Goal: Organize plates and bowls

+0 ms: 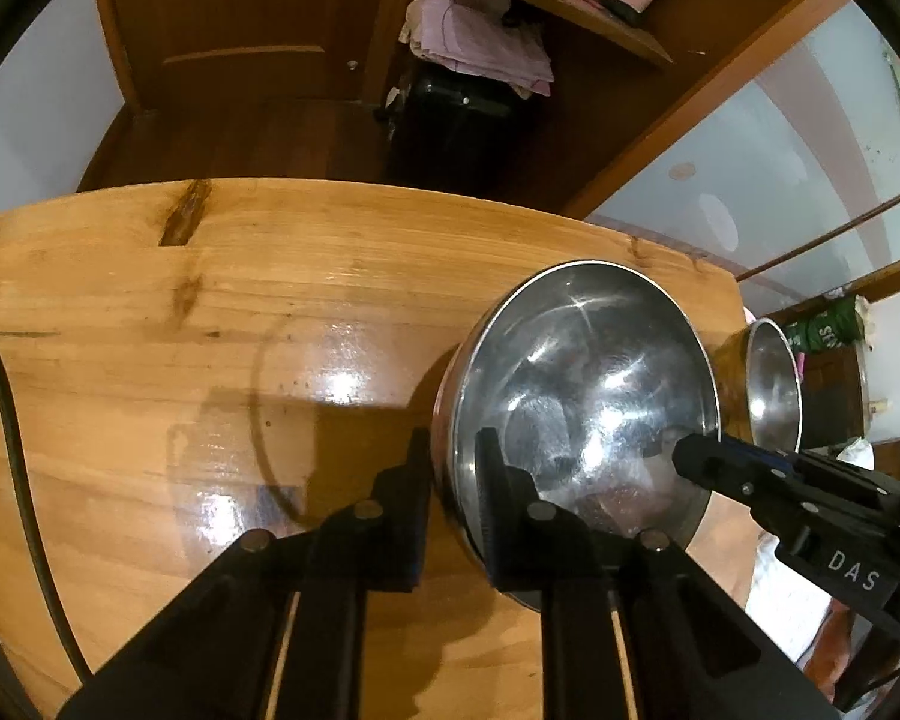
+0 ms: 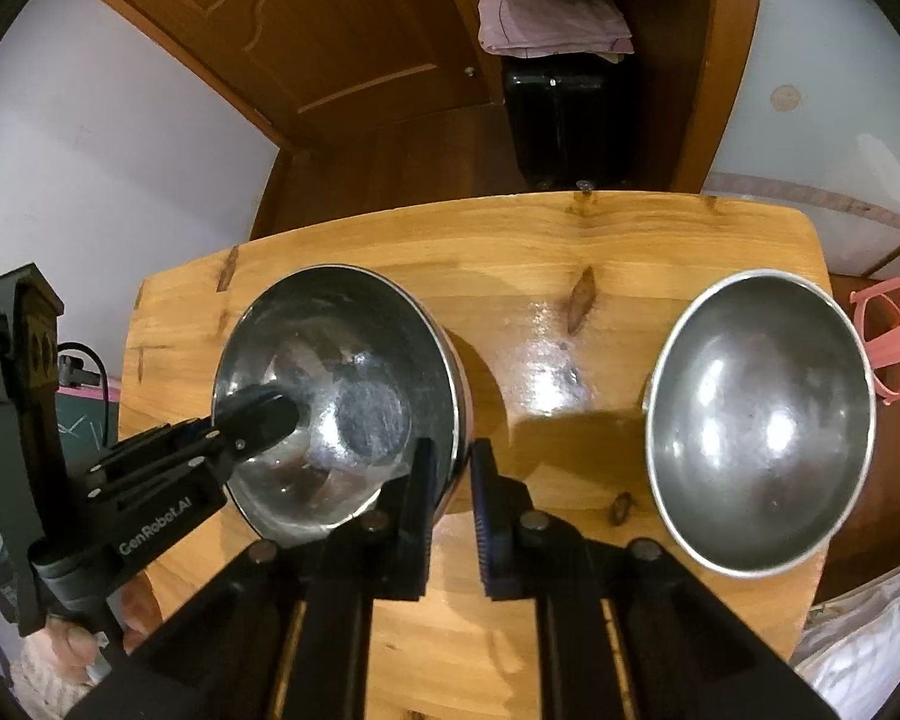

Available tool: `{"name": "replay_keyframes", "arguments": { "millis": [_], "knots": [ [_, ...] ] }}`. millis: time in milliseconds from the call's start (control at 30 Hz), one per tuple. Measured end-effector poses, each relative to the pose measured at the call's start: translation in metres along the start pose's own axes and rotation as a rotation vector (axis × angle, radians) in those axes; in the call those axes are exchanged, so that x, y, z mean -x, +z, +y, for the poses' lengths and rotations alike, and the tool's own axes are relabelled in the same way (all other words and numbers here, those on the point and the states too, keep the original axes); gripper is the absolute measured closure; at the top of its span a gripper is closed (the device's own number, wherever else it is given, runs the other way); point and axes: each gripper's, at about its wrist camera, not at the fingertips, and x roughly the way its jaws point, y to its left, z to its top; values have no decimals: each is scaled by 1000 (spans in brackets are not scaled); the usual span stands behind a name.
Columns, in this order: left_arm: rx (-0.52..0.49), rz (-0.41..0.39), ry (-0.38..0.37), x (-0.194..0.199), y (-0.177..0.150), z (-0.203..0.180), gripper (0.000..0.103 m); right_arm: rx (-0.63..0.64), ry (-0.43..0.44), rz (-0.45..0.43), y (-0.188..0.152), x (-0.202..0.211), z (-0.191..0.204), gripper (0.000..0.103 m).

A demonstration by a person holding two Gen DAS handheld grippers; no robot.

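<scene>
The left tool (image 1: 453, 468) was clamped on the near-left rim of a steel bowl (image 1: 588, 378) standing on the table (image 1: 210, 300). The right tool (image 2: 453, 480) was clamped on that bowl's opposite rim. A second bowl (image 2: 762, 420) stood to the right of the right tool, apart.

Left gripper (image 1: 453, 468) and right gripper (image 2: 453, 474) both angled steeply down, jaws clamped on opposite rims of one bowl (image 2: 336, 396).
</scene>
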Motion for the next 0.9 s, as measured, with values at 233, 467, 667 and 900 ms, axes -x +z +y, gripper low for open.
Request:
{"name": "replay_keyframes", "arguments": {
  "millis": [233, 467, 667, 900],
  "knots": [
    [-31, -4, 6, 38, -12, -13, 91, 6, -4, -32, -14, 36, 8, 92],
    [-100, -35, 15, 104, -43, -39, 91, 11, -11, -86, -49, 98, 27, 92],
    [-151, -76, 6, 164, -81, -59, 91, 18, -9, -133, -96, 149, 41, 92],
    [-227, -103, 19, 211, -144, -83, 90, 16, -19, -166, -163, 188, 49, 92]
  ]
}}
